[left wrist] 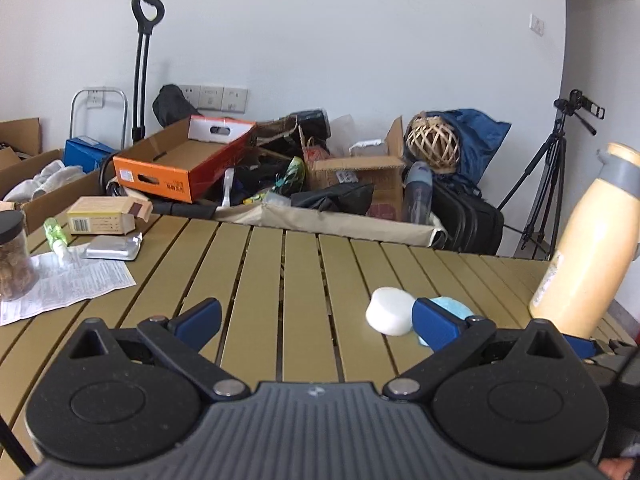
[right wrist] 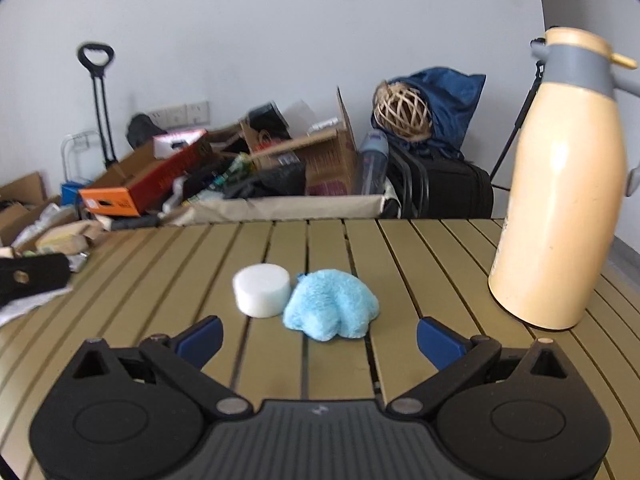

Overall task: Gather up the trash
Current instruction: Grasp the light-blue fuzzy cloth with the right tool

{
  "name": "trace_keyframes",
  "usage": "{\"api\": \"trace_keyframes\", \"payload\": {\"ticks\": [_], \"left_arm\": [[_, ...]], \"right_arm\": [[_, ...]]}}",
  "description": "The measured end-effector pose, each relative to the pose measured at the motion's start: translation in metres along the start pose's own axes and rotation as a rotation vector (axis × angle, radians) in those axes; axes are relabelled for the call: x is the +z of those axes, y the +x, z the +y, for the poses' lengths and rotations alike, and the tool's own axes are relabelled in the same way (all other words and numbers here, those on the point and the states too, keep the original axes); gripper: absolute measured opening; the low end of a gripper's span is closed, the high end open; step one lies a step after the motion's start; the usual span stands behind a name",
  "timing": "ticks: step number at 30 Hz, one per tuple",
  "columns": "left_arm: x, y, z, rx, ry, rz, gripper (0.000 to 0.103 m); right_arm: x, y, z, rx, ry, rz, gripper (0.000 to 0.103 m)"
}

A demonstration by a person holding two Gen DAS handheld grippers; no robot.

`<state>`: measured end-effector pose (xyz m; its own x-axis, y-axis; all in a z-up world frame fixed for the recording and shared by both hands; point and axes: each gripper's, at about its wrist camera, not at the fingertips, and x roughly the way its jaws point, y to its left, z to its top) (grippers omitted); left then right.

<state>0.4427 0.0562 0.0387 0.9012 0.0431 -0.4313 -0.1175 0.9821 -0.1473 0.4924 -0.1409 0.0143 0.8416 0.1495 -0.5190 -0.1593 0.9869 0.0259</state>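
I am at a big slatted table [right wrist: 160,280]. Behind it is a messy pile of boxes and bags on the floor. A tall cream jug [right wrist: 560,184] stands on the table, off to my right side.

In front of my right gripper [right wrist: 319,338] lie two small things. One is a fluffy blue lump [right wrist: 332,308]. The other is a white round puck [right wrist: 262,290]. They sit side by side and look like they touch. I think these are the trash I should pick up.

My right gripper has its fingers spread wide apart. They hold nothing. The blue lump lies straight ahead of them, just past the tips and almost in the middle of the gap. It is wider than it is tall, and its wide way runs across, from one finger to the other. The white puck is a bit to the left and a bit farther away.

My left gripper [left wrist: 316,322] is spread wide too, and it holds nothing. From there the white puck [left wrist: 390,316] is off to the right, near my right-side finger [left wrist: 436,322]. The blue lump [left wrist: 450,304] is mostly hidden behind that finger.

So my right hand is the better one here. I think it only has to go forward and down a little, then squeeze the blue lump. I should watch out not to bump the puck away.

Far to the left are some papers [left wrist: 68,284] and a small box [left wrist: 102,216].
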Motion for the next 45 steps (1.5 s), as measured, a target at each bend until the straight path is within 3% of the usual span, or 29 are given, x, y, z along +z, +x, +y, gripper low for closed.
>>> {"api": "trace_keyframes", "payload": {"ticks": [9,15,21,23,33,45], "left_arm": [[-0.005,0.048,0.025,0.011,-0.048,0.069,0.103],[-0.007,0.062,0.036,0.011,-0.074,0.099,0.103],[-0.009,0.073,0.04,0.007,-0.09,0.121,0.103],[-0.009,0.076,0.039,0.01,-0.089,0.125,0.103],[-0.013,0.079,0.03,0.008,-0.066,0.124,0.103],[-0.019,0.086,0.014,0.005,-0.054,0.158,0.103]], "right_arm": [[0.014,0.082,0.008,-0.072,-0.01,0.102,0.103],[0.015,0.116,0.003,-0.082,0.032,0.132,0.102],[0.014,0.134,-0.005,-0.05,0.1,0.145,0.091],[0.012,0.136,-0.006,-0.045,0.1,0.136,0.085],[0.008,0.126,-0.013,0.003,0.117,0.085,0.077],[0.004,0.075,-0.065,0.079,0.286,-0.034,0.076]]}}
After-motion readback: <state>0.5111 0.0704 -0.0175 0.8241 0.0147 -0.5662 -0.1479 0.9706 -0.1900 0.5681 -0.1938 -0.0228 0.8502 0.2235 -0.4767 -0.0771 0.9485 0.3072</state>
